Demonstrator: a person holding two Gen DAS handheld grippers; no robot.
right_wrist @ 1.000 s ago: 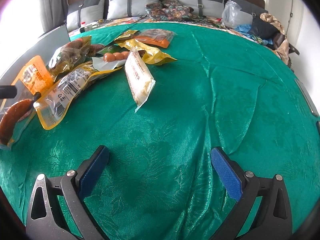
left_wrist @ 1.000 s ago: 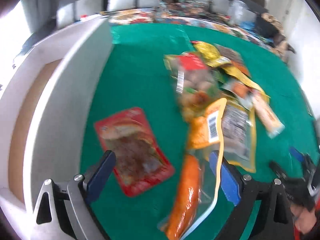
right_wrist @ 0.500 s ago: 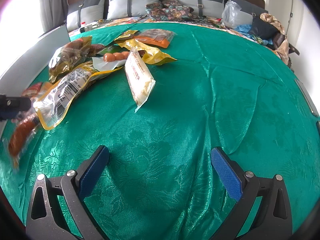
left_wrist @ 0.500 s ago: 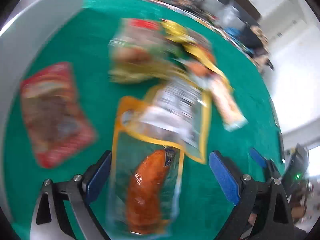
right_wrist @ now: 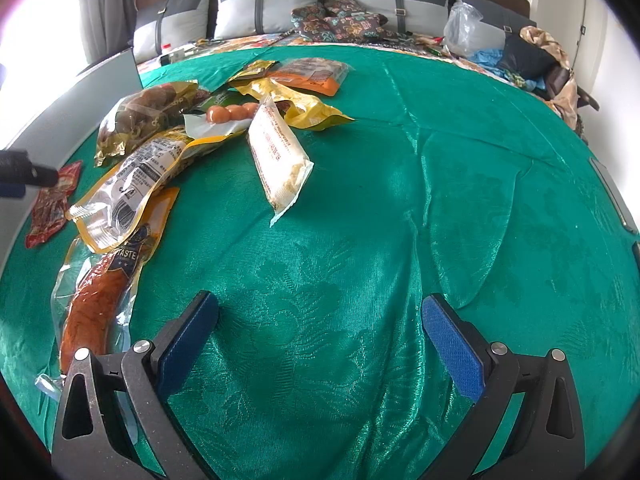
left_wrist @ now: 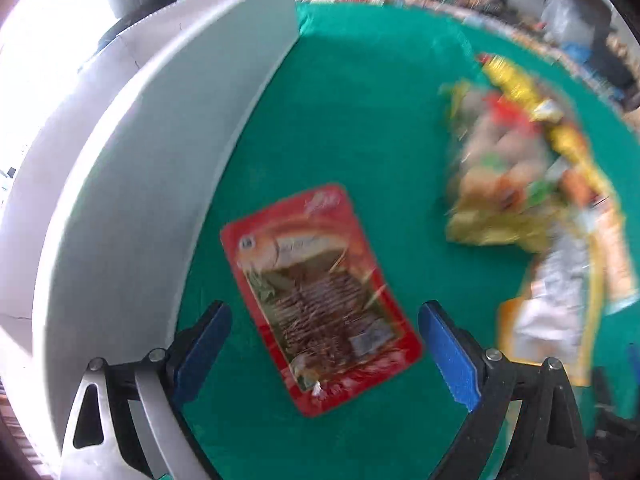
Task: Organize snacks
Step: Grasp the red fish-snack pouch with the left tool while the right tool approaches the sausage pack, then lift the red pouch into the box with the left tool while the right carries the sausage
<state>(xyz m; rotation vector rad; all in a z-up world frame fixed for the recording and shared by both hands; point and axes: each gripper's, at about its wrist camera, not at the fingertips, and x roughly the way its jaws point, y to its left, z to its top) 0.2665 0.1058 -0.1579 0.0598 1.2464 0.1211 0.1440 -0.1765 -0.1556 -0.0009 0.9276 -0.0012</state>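
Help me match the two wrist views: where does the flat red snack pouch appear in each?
Left wrist: the red pouch lies low in the centre on the green cloth, between the open left tongs.
Right wrist: the same pouch shows small at the far left edge.
Shared landmark: the white box wall beside it.

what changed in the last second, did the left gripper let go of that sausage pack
Yes. The left gripper released the sausage pack, which now lies flat on the green cloth, and swung over the red packet, open. The right gripper stayed open and empty; the snack pile is unmoved.
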